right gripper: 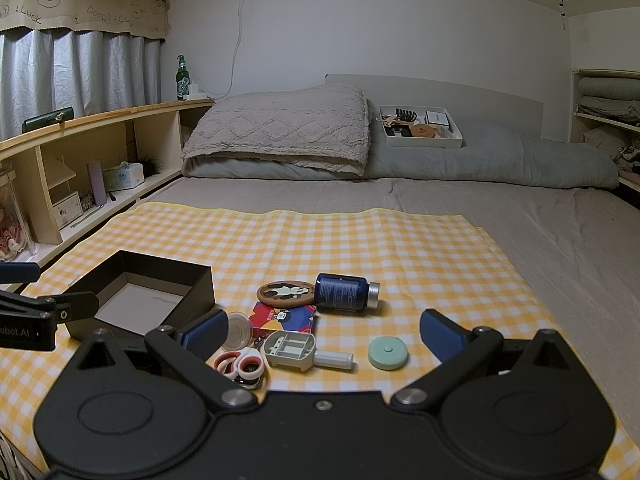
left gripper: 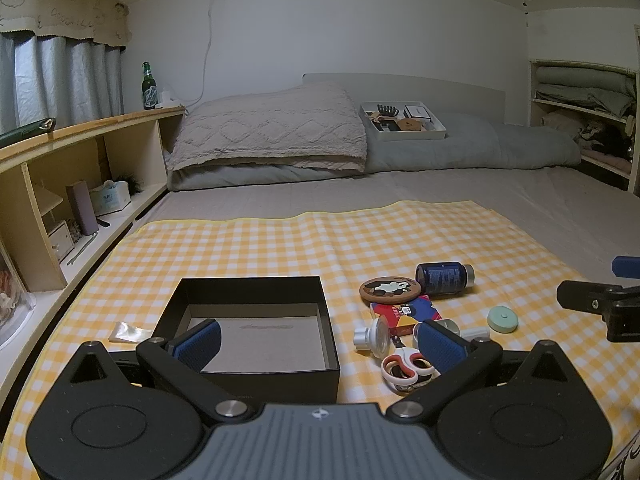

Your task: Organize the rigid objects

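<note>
So both grippers have their jaws wide apart and hold nothing. The left gripper [left gripper: 320, 344] hangs over the near edge of the black box [left gripper: 256, 316], and the right gripper [right gripper: 324, 340] hangs over the pile of little things just beside the box. Right in front of the right jaws lie the red and white scissors [right gripper: 240, 365], a grey plastic gadget with a white tube [right gripper: 296, 350] and a round mint green disc [right gripper: 388, 354]. A bit farther out are a clear round lid [right gripper: 237, 330], a bright card with a cartoon on it [right gripper: 286, 316], a panda coaster [right gripper: 285, 293] and a dark blue bottle [right gripper: 346, 292] lying on its side. Everything sits on a yellow checked cloth [right gripper: 360, 240] spread on a bed. The box is empty inside — only its bare grey bottom shows. So I think the tidying has not really begun yet — every one of the small things is left to go in, and the closest ones look like the easy first picks.
</note>
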`<state>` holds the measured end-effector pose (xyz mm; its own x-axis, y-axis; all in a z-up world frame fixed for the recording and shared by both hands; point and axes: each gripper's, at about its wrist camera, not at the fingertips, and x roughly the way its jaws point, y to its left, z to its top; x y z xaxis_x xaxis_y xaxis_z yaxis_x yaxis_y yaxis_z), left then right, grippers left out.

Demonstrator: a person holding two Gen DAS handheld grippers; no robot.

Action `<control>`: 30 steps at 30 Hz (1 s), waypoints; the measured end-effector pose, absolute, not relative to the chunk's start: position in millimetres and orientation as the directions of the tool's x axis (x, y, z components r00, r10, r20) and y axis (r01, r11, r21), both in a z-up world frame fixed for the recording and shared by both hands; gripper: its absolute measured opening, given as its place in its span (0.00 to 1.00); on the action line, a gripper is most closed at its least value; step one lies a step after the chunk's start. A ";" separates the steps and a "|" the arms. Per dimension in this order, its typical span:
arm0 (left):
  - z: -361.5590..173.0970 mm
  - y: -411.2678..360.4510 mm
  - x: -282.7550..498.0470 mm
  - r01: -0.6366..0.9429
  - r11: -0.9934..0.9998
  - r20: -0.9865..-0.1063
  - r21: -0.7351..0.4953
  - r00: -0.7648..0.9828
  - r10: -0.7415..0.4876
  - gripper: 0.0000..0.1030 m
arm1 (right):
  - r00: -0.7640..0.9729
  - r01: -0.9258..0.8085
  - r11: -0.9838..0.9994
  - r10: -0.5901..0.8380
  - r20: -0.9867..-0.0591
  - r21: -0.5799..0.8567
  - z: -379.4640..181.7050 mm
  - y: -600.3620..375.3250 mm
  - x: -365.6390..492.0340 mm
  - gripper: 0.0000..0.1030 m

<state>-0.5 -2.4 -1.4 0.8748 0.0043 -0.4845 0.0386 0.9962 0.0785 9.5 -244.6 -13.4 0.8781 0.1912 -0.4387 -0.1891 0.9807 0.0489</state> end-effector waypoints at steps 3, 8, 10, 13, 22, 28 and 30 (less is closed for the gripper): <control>-0.7 -3.2 -0.7 0.040 0.996 -0.484 0.079 0.875 0.003 1.00 | 0.878 -0.189 0.981 0.191 -0.439 0.049 -13.3 -244.7 9.5 1.00; -1.1 -1.2 0.5 0.042 0.996 -0.481 0.085 0.877 0.003 1.00 | 0.878 -0.190 0.981 0.192 -0.439 0.049 -13.1 -244.6 9.3 1.00; 0.3 -2.5 -1.1 0.048 0.995 -0.477 0.087 0.879 0.000 1.00 | 0.878 -0.190 0.981 0.192 -0.439 0.049 -13.3 -244.6 9.4 1.00; 1.2 -2.2 -1.3 0.049 0.994 -0.471 0.093 0.882 0.001 1.00 | 0.878 -0.190 0.981 0.192 -0.438 0.049 -13.9 -244.6 9.8 1.00; 10.2 3.4 0.1 0.022 0.987 -0.440 0.159 0.896 0.051 1.00 | 0.886 -0.192 0.979 0.201 -0.419 0.064 -9.0 -247.1 11.1 1.00; 19.9 27.9 4.4 0.026 0.988 -0.438 0.152 0.898 0.043 1.00 | 0.888 -0.216 0.974 0.225 -0.401 0.068 5.7 -249.4 23.2 1.00; 23.3 37.4 8.5 0.024 0.990 -0.444 0.138 0.895 0.040 1.00 | 0.887 -0.233 0.971 0.236 -0.396 0.056 13.3 -248.8 28.0 1.00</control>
